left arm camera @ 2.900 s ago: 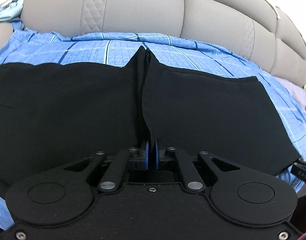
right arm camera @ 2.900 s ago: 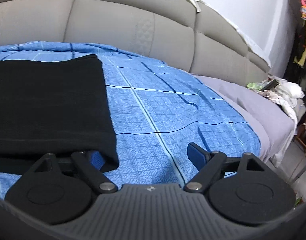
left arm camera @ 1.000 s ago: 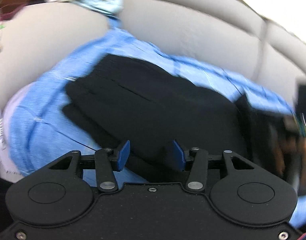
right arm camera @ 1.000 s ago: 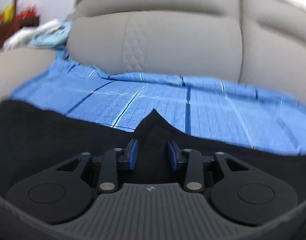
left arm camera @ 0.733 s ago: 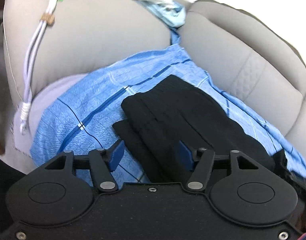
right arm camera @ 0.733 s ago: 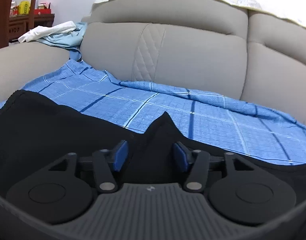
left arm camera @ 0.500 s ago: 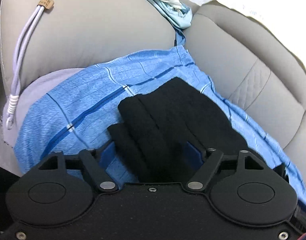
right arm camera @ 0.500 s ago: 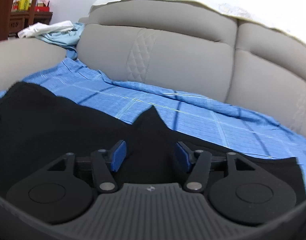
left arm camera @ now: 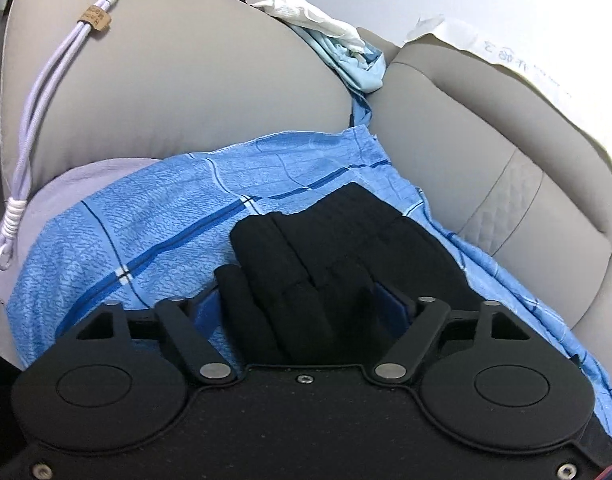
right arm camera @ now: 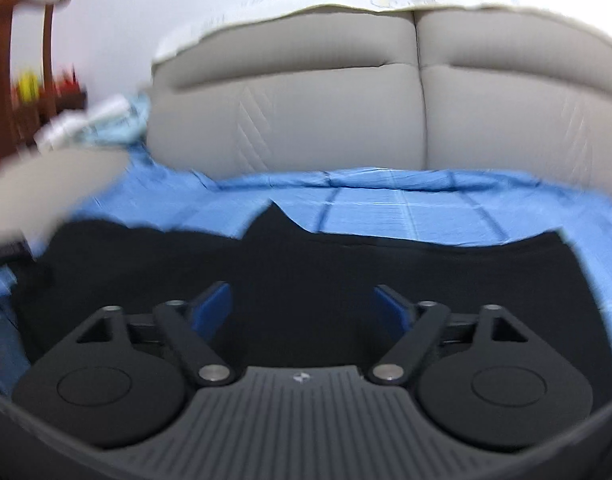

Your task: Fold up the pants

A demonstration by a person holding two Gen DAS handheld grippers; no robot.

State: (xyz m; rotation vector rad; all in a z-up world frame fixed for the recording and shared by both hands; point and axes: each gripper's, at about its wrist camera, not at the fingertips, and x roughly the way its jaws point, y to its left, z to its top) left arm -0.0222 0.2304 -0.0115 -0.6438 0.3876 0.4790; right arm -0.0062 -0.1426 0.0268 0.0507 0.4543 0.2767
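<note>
Black pants (left arm camera: 338, 256) lie spread on a blue checked sheet (left arm camera: 154, 236) over a grey sofa. In the left wrist view their layered end lies between the wide-open jaws of my left gripper (left arm camera: 302, 304); its blue pads stand apart on either side of the cloth. In the right wrist view, which is blurred, the pants (right arm camera: 346, 264) stretch across the sheet (right arm camera: 406, 204) with a small peak at the far edge. My right gripper (right arm camera: 306, 304) is open above the cloth and holds nothing.
The grey sofa armrest (left arm camera: 178, 80) rises at the left, with a lilac cord (left arm camera: 46, 80) hanging over it and white and light-blue clothes (left arm camera: 330, 36) on top. The sofa backrest (right arm camera: 386, 100) stands behind the sheet. Wooden furniture (right arm camera: 30, 80) is at the far left.
My left gripper let go of the pants' middle, swung to their left end and opened wide around it. My right gripper moved from the right end to the middle and opened wider.
</note>
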